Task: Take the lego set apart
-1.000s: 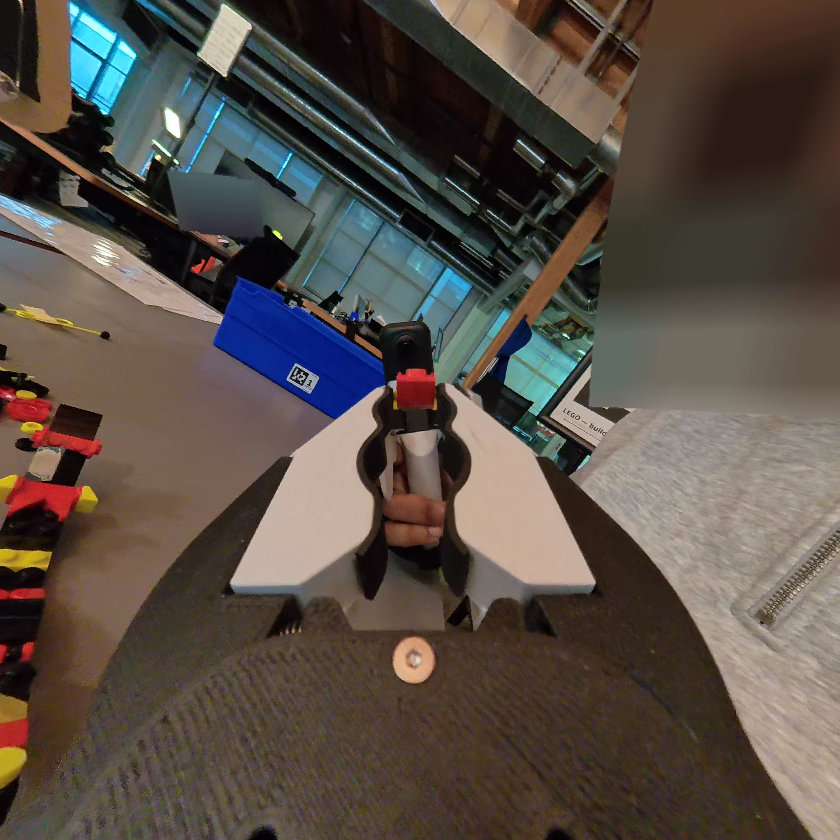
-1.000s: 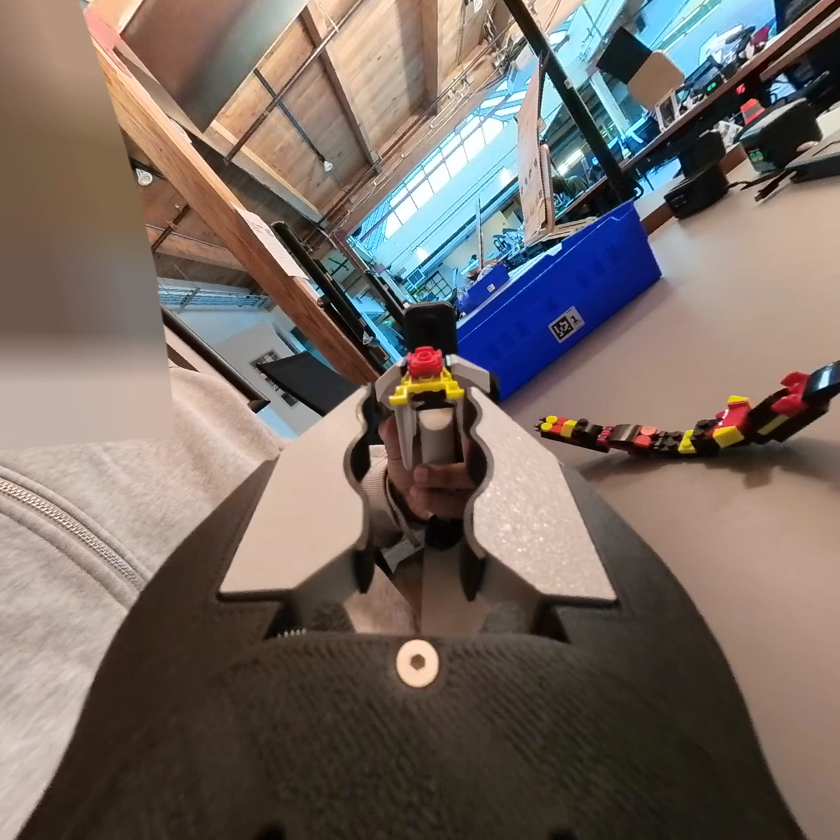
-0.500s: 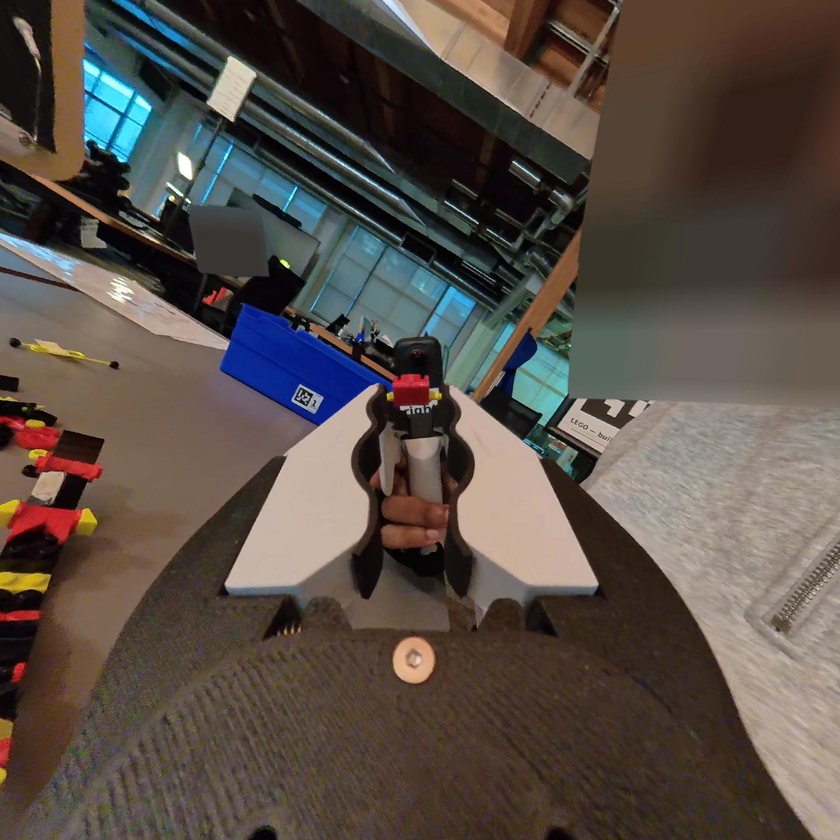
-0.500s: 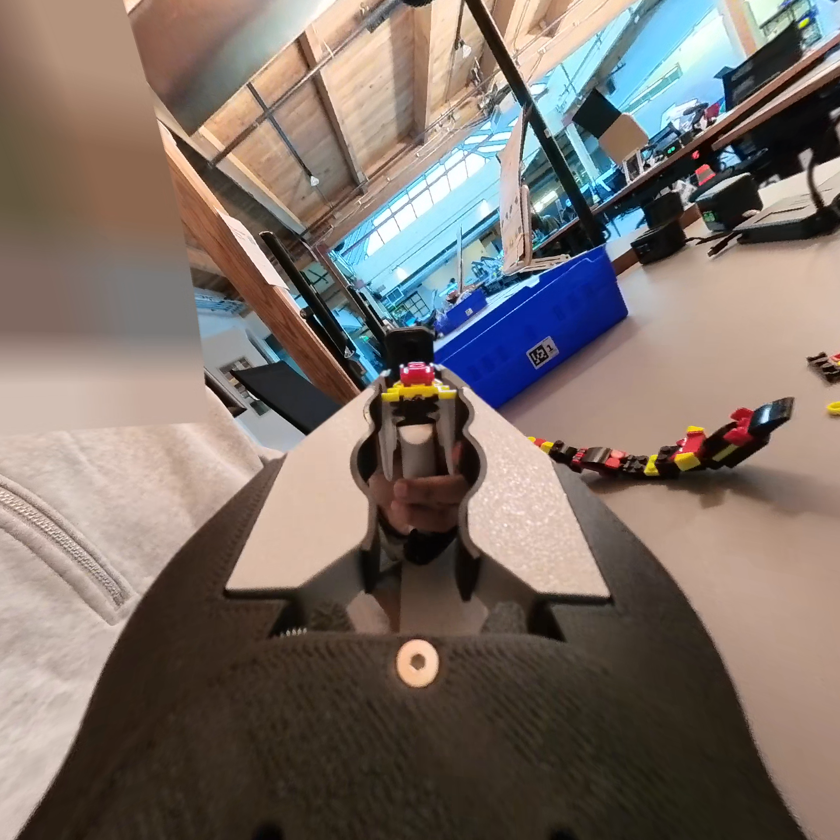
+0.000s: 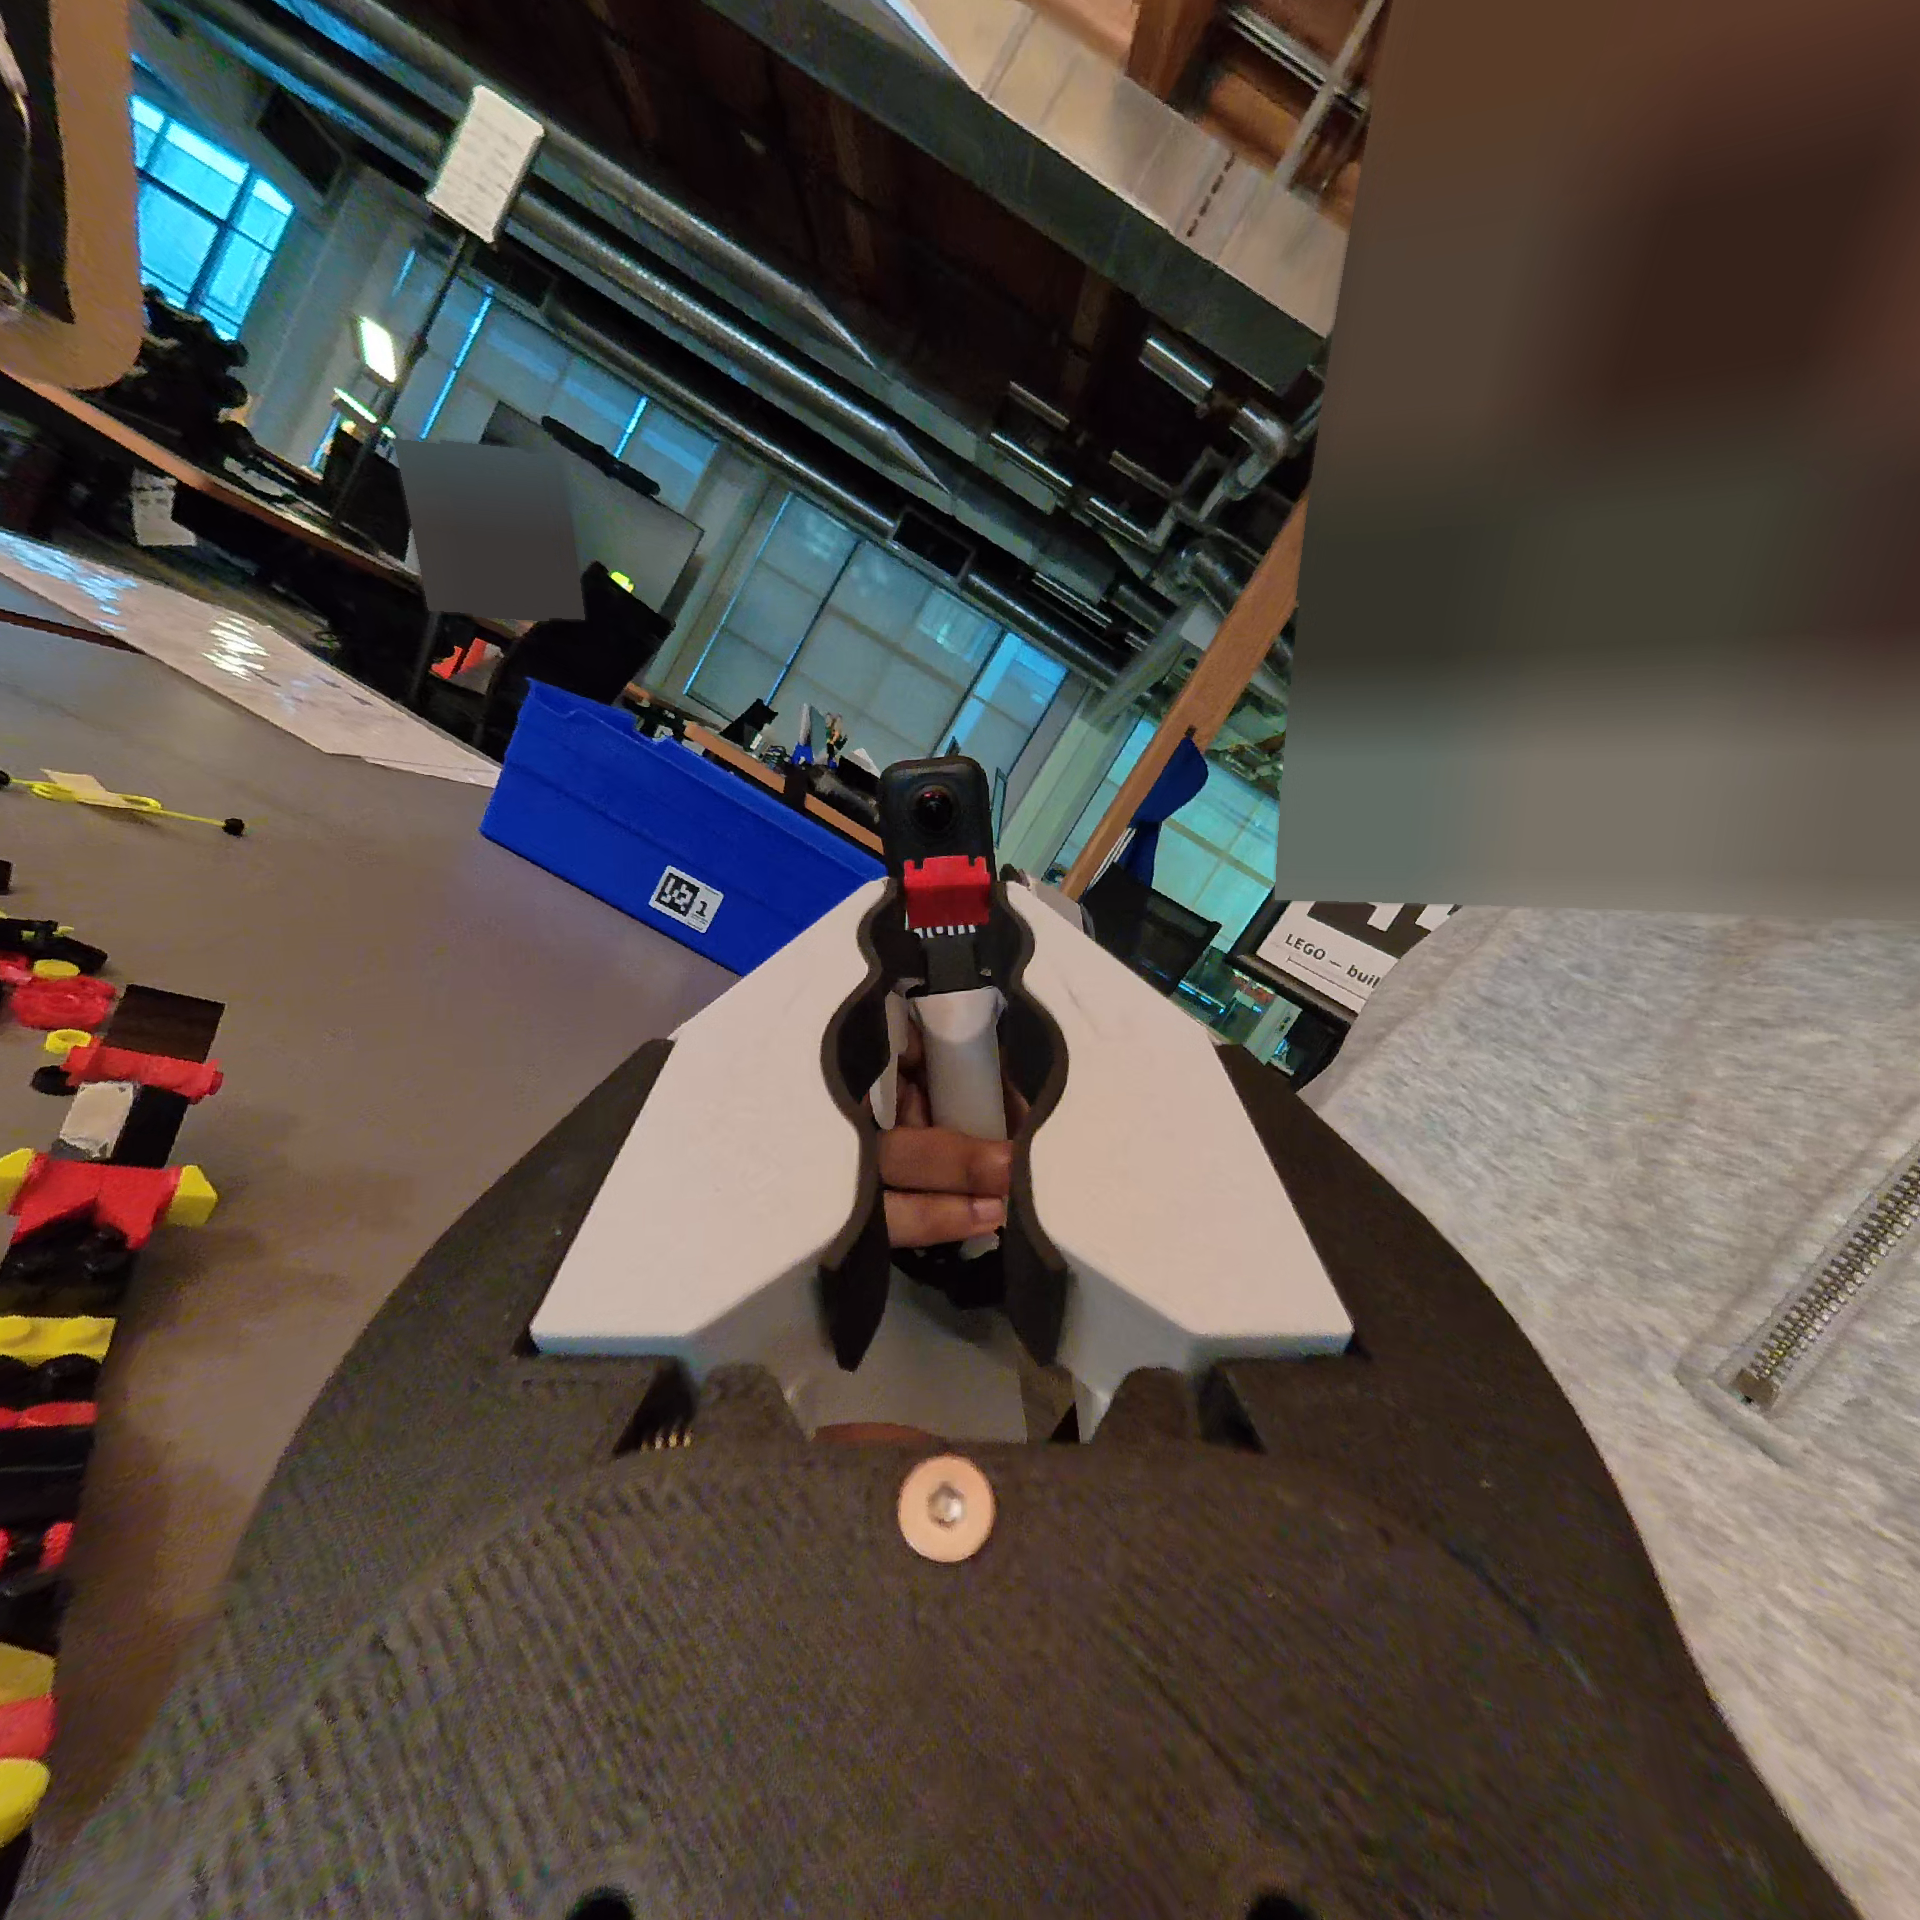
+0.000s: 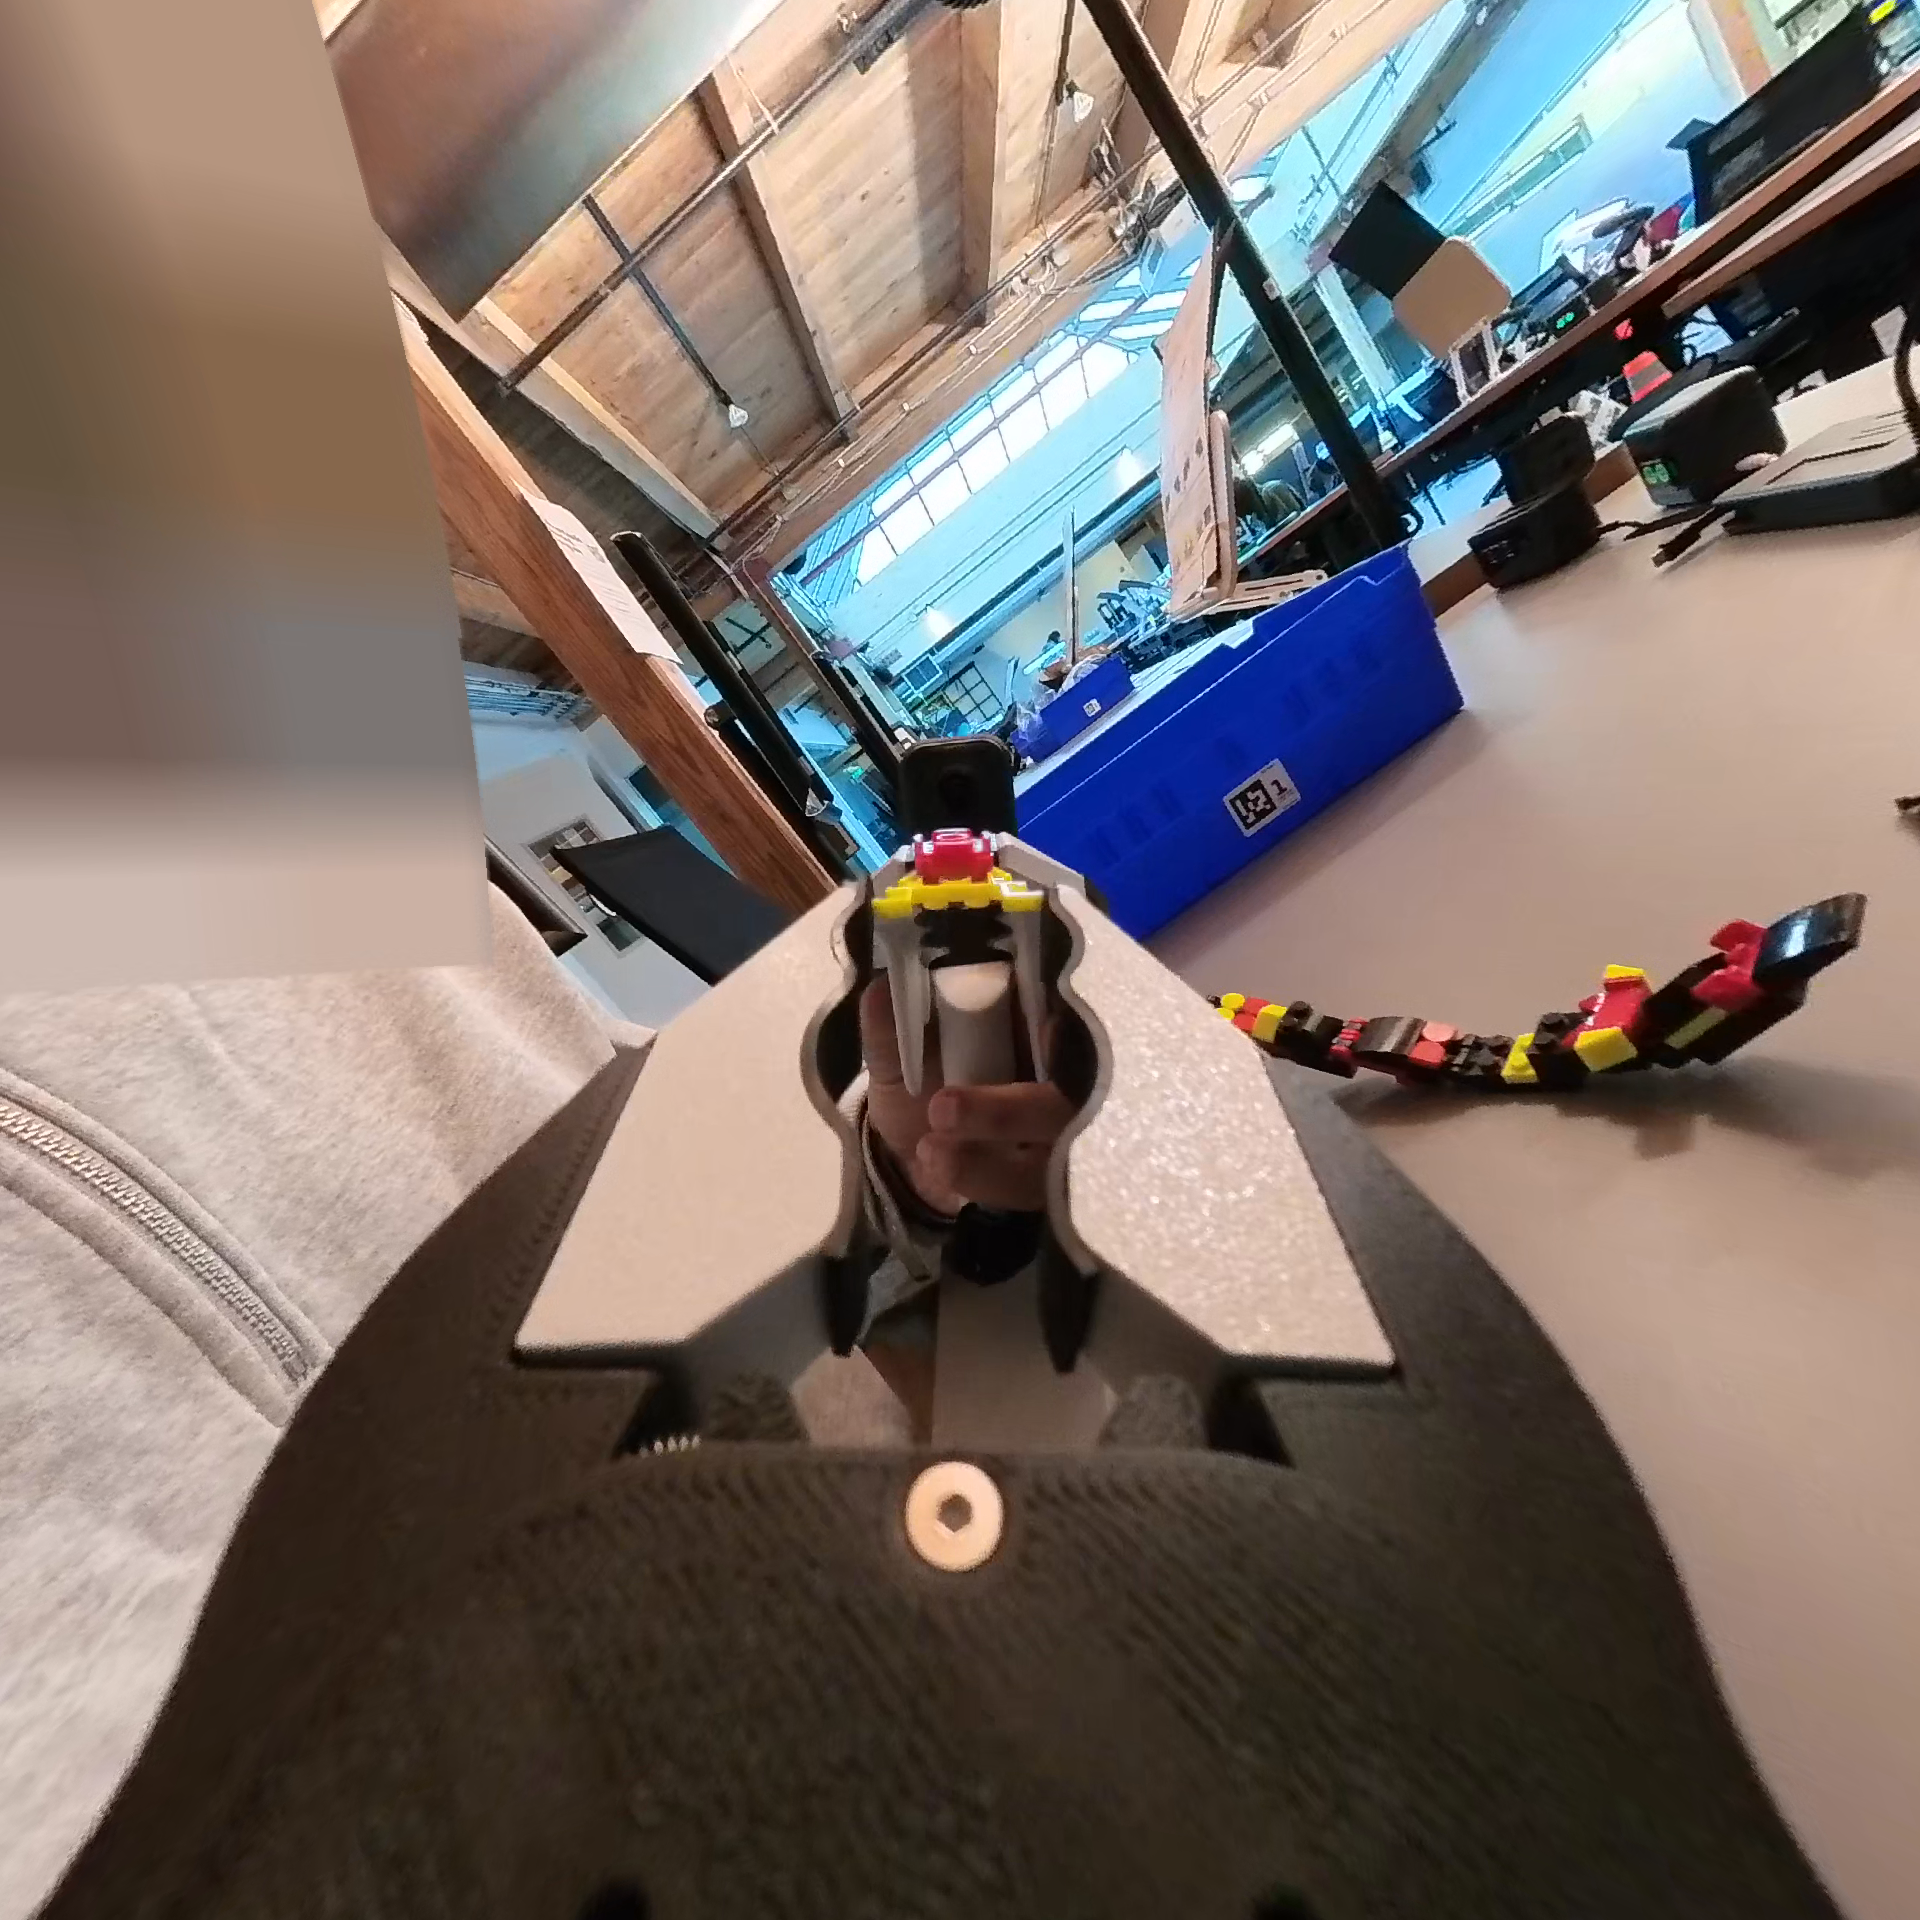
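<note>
My two grippers face each other above the grey table and meet tip to tip. My left gripper (image 5: 943, 920) is shut on a small red brick (image 5: 943, 891) with a black part under it. My right gripper (image 6: 956, 906) is shut on a small red, yellow and black lego piece (image 6: 956, 896). It looks like one small assembly held from both sides, but I cannot tell whether it has come apart. A long red, yellow and black lego chain (image 6: 1507, 1039) lies on the table to the right. It also shows at the left edge of the left wrist view (image 5: 94, 1195).
A blue bin (image 5: 665, 831) stands at the back of the table (image 6: 1558, 1299). It also shows in the right wrist view (image 6: 1247, 727). A person in a grey zip top (image 5: 1610, 1195) is close by. Loose small pieces (image 5: 62, 997), a thin yellow part (image 5: 104, 800) and black devices (image 6: 1704, 436) lie further off.
Both grippers have stayed shut at the tips and tilted slightly. The yellow under the red brick no longer shows in the left wrist view. The chain on the table has not moved.
</note>
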